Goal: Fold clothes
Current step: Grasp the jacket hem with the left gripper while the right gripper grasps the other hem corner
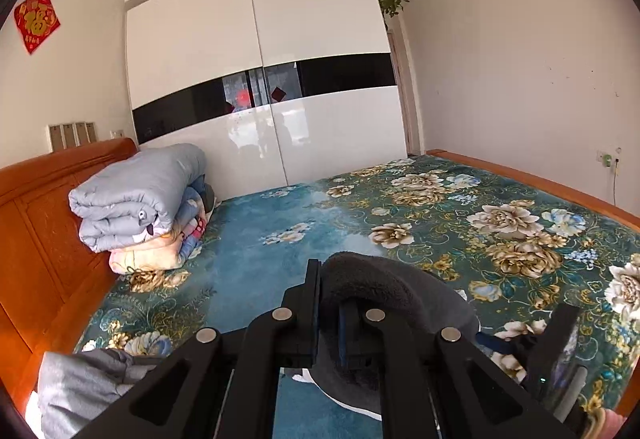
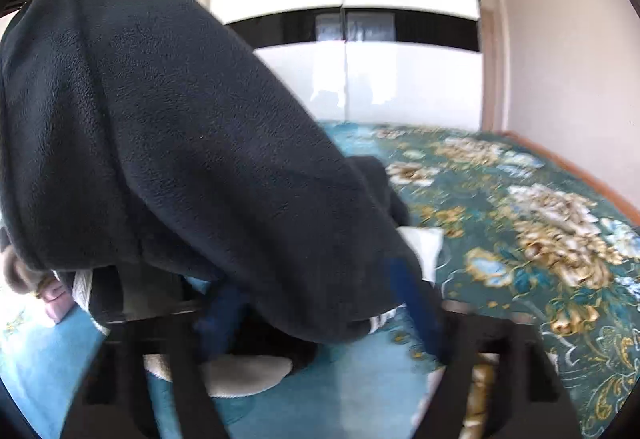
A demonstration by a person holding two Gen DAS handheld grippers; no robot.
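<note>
A dark fleece garment (image 1: 372, 291) with a grey-white lining is held up over the floral bedspread (image 1: 460, 215). My left gripper (image 1: 330, 319) is shut on its fleece edge, fingers pinched close together. In the right wrist view the same garment (image 2: 160, 119) drapes from upper left down over my right gripper (image 2: 316, 315), which appears shut on its lower hem; the fingertips are hidden by cloth and blur. The right gripper also shows at the right edge of the left wrist view (image 1: 560, 359).
Folded quilts (image 1: 140, 199) are stacked against the orange wooden headboard (image 1: 44, 223). Another grey garment (image 1: 80, 387) lies at the bed's near left corner. A white wardrobe (image 1: 260, 79) stands beyond the bed. A wooden bed rail (image 1: 540, 179) runs along the right wall.
</note>
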